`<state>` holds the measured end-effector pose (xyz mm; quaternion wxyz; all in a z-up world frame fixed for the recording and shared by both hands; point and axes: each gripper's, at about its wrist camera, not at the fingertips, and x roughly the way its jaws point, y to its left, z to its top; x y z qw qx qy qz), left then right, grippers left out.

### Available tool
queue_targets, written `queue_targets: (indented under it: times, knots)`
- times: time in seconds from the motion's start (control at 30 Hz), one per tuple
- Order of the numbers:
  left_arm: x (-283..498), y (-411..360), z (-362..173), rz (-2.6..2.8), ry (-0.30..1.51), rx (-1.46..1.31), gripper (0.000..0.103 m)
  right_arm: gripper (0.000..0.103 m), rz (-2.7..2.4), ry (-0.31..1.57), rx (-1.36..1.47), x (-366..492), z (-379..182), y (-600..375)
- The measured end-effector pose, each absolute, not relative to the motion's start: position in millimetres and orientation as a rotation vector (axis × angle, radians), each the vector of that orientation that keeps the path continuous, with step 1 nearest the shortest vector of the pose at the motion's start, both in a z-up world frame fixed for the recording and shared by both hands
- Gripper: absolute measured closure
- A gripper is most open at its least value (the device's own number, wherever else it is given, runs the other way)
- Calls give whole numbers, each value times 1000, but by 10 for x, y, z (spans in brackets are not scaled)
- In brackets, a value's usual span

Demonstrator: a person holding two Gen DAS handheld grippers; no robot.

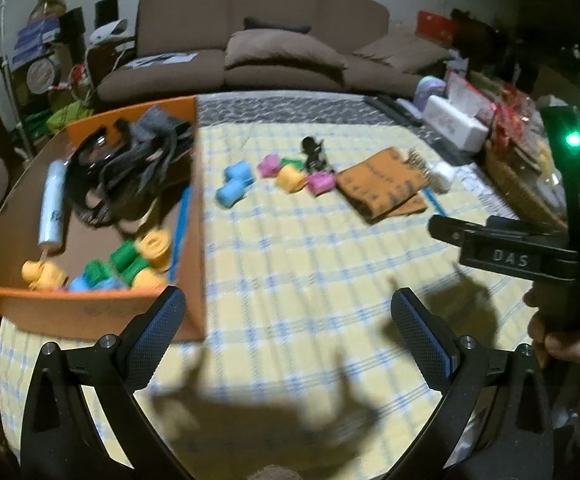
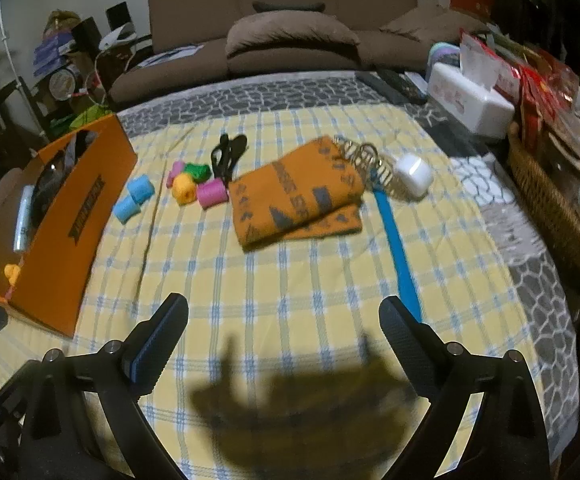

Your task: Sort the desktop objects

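An orange box (image 1: pixel 197 216) stands at the left of the checked table; it holds several coloured rolls (image 1: pixel 129 262), a white tube (image 1: pixel 51 208) and dark straps. It also shows in the right wrist view (image 2: pixel 73 208). Loose on the cloth lie two blue rolls (image 2: pixel 133 198), pink, yellow and green rolls (image 2: pixel 193 184), black scissors (image 2: pixel 227 154), a folded orange cloth (image 2: pixel 294 196), a metal spring (image 2: pixel 370 164), a white case (image 2: pixel 412 176) and a blue strip (image 2: pixel 398 248). My left gripper (image 1: pixel 287 312) is open and empty beside the box. My right gripper (image 2: pixel 283 320) is open and empty above bare cloth.
A white tissue box (image 2: pixel 470 100), red packets and a wicker basket (image 2: pixel 550 200) crowd the table's right edge. A brown sofa (image 2: pixel 290 28) stands behind the table. The right gripper's body (image 1: pixel 530 256) shows at the right of the left wrist view.
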<state>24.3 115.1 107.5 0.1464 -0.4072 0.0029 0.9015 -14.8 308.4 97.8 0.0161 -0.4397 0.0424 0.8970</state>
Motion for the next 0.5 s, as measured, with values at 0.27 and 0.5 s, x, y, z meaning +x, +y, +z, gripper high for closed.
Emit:
queue_targets:
  times: [0.27, 0.5]
  knots:
    - [-104, 1443, 1041, 2568, 45, -1166, 0, 6, 2802, 180, -1350, -374, 1089, 3330]
    - [-494, 1562, 865, 2536, -3, -1187, 2, 6, 2811, 157, -1353, -628, 1064, 3498]
